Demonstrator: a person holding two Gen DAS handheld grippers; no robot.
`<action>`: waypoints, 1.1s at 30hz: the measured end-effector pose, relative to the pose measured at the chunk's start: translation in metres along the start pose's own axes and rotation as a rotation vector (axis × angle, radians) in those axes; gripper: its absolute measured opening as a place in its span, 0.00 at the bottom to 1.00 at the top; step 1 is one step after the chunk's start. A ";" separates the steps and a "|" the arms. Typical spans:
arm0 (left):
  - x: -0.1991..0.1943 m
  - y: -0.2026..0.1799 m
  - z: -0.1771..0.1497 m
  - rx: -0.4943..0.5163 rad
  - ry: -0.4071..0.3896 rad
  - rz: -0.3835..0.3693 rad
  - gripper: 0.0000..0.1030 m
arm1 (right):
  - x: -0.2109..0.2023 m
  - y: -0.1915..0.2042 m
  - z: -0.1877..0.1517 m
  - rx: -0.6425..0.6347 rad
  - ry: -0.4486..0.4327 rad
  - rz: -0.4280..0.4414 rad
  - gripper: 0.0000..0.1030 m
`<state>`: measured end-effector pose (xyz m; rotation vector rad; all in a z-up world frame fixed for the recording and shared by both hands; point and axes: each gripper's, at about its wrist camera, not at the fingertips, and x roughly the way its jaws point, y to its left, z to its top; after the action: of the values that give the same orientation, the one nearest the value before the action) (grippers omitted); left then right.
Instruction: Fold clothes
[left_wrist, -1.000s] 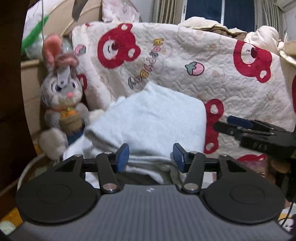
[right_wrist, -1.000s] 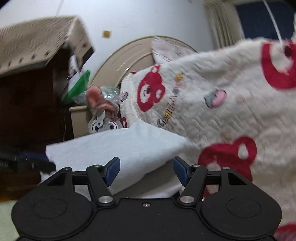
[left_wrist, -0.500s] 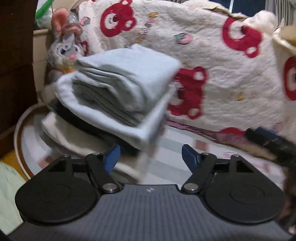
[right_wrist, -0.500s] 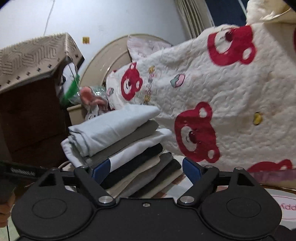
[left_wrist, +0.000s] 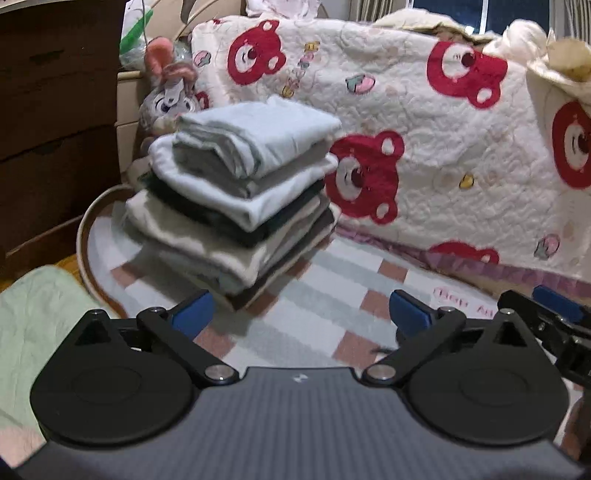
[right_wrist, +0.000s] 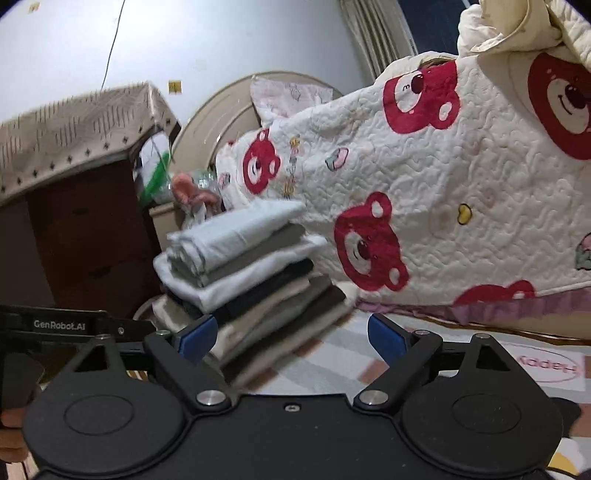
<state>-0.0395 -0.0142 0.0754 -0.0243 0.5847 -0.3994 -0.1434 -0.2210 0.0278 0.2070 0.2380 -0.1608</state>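
A stack of several folded clothes (left_wrist: 236, 192) stands on a checked mat (left_wrist: 317, 295), with a pale blue folded garment (left_wrist: 258, 136) on top. My left gripper (left_wrist: 301, 314) is open and empty, held back from the stack's near corner. The right gripper (right_wrist: 288, 336) is also open and empty, a little in front of the stack of folded clothes (right_wrist: 251, 280). In the left wrist view the right gripper's blue-tipped fingers (left_wrist: 557, 301) show at the right edge. The left gripper's black body (right_wrist: 74, 325) shows at the left in the right wrist view.
A quilt with red bears (left_wrist: 443, 140) hangs over the bed behind the stack. A grey plush rabbit (left_wrist: 170, 99) sits behind the stack, beside a dark wooden dresser (left_wrist: 55, 122). A pale green cloth (left_wrist: 33, 317) lies at the near left.
Both grippers have let go of the pale blue garment, opened wide and drawn back from the stack; the garment now rests on top of the stack.
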 end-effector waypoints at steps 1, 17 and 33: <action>-0.002 -0.002 -0.007 0.000 0.008 0.016 1.00 | -0.005 0.001 -0.004 -0.007 0.006 -0.005 0.89; -0.018 -0.031 -0.052 0.109 0.017 0.071 1.00 | -0.032 0.011 -0.007 0.014 0.036 -0.112 0.90; -0.017 -0.037 -0.058 0.108 0.020 0.121 1.00 | -0.026 0.001 -0.012 0.082 0.079 -0.159 0.90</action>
<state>-0.0971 -0.0370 0.0410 0.1182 0.5800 -0.3139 -0.1708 -0.2141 0.0225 0.2765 0.3268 -0.3209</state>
